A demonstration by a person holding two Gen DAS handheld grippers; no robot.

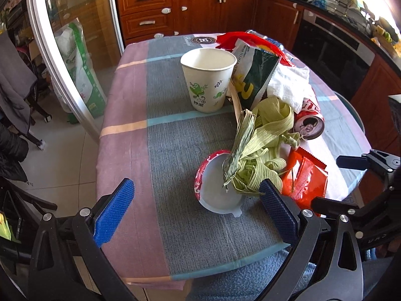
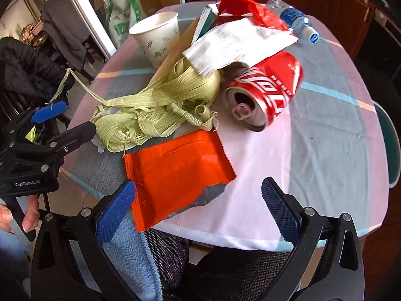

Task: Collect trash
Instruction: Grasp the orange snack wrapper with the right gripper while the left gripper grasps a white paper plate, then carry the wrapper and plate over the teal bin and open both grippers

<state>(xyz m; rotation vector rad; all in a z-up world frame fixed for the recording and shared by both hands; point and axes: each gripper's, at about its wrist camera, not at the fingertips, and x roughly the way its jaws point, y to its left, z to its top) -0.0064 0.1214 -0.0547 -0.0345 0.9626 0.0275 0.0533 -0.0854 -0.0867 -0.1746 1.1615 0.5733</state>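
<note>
A trash pile lies on the table: a paper cup (image 1: pixel 208 80), a green snack packet (image 1: pixel 253 75), white tissue (image 1: pixel 288 85), pale green husk strips (image 1: pixel 263 145), a red can (image 1: pixel 309 120) on its side, an orange wrapper (image 1: pixel 304 178) and a red-rimmed plastic lid (image 1: pixel 215 190). My left gripper (image 1: pixel 198 205) is open just above the lid, empty. My right gripper (image 2: pixel 198 208) is open over the orange wrapper (image 2: pixel 175 168), empty. The can (image 2: pixel 265 92), husks (image 2: pixel 160 105), tissue (image 2: pixel 235 45), cup (image 2: pixel 158 37) and a plastic bottle (image 2: pixel 298 20) lie beyond it.
The table wears a striped cloth (image 1: pixel 163 150). A blue towel (image 2: pixel 130 258) hangs at its near edge. Wooden cabinets (image 1: pixel 190 7) and an oven (image 1: pixel 333 47) stand behind. A green-white sack (image 1: pixel 80 67) leans by a glass door at left. A chair with a dark jacket (image 2: pixel 27 67) stands at left.
</note>
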